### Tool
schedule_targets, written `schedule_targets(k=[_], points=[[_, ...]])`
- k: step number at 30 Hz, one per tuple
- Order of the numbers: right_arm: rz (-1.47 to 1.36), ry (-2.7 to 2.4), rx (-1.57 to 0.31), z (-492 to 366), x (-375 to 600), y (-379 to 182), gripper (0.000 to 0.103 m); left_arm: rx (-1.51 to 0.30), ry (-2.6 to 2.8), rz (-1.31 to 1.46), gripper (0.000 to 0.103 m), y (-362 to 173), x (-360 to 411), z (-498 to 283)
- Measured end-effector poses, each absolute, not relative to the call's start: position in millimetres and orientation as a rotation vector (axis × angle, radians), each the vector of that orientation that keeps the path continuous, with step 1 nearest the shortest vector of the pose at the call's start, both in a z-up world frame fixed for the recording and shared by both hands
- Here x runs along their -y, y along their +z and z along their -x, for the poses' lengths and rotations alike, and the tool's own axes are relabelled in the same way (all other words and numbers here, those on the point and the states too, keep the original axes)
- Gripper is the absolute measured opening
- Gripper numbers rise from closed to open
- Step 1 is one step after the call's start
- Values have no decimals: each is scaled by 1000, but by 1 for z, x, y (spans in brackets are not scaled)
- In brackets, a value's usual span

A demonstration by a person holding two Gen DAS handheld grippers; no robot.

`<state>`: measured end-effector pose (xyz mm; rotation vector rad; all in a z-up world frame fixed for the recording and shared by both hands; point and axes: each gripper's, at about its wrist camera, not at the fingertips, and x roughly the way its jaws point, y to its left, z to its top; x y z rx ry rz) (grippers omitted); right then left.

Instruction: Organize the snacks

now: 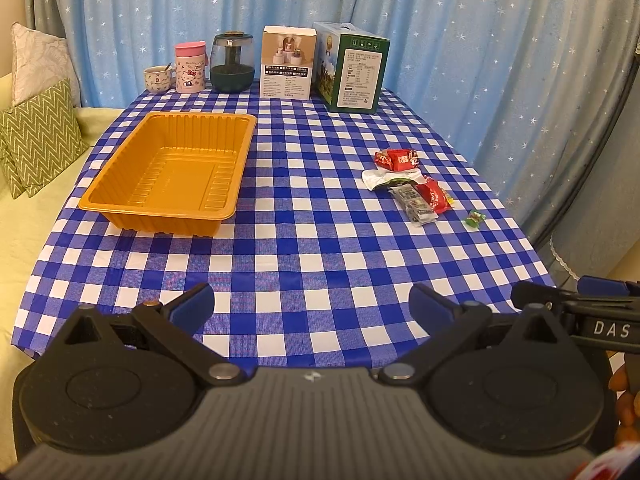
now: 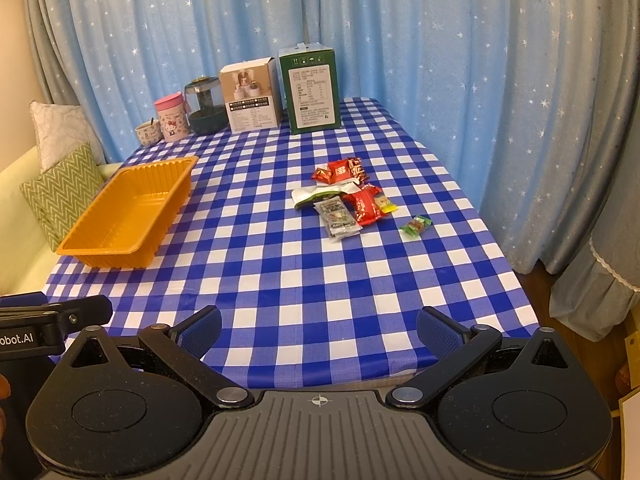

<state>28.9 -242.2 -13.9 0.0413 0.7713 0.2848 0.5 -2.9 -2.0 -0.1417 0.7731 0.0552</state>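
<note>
Checkered worktop (image 1: 304, 240) ahead of your fingers: both grippers (image 1: 311, 310) (image 2: 319, 330) spread wide, empty; snacks (image 2: 344, 200) beyond right fingers, orange tray (image 1: 168, 168) beyond left

The left gripper (image 1: 311, 307) hangs level with its jaws spread wide and nothing between them. The right gripper (image 2: 319, 330) sits just beside it, equally wide and empty; fingers (image 1: 624, 400), seemingly the person's, show blurred at the edge.
</note>
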Motion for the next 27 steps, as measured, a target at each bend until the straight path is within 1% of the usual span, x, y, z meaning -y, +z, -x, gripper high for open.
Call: schedule_targets(k=[27], points=[[-42,284,-771,-30,243,-14,103,-771,52,141,103,-1,5,-1]])
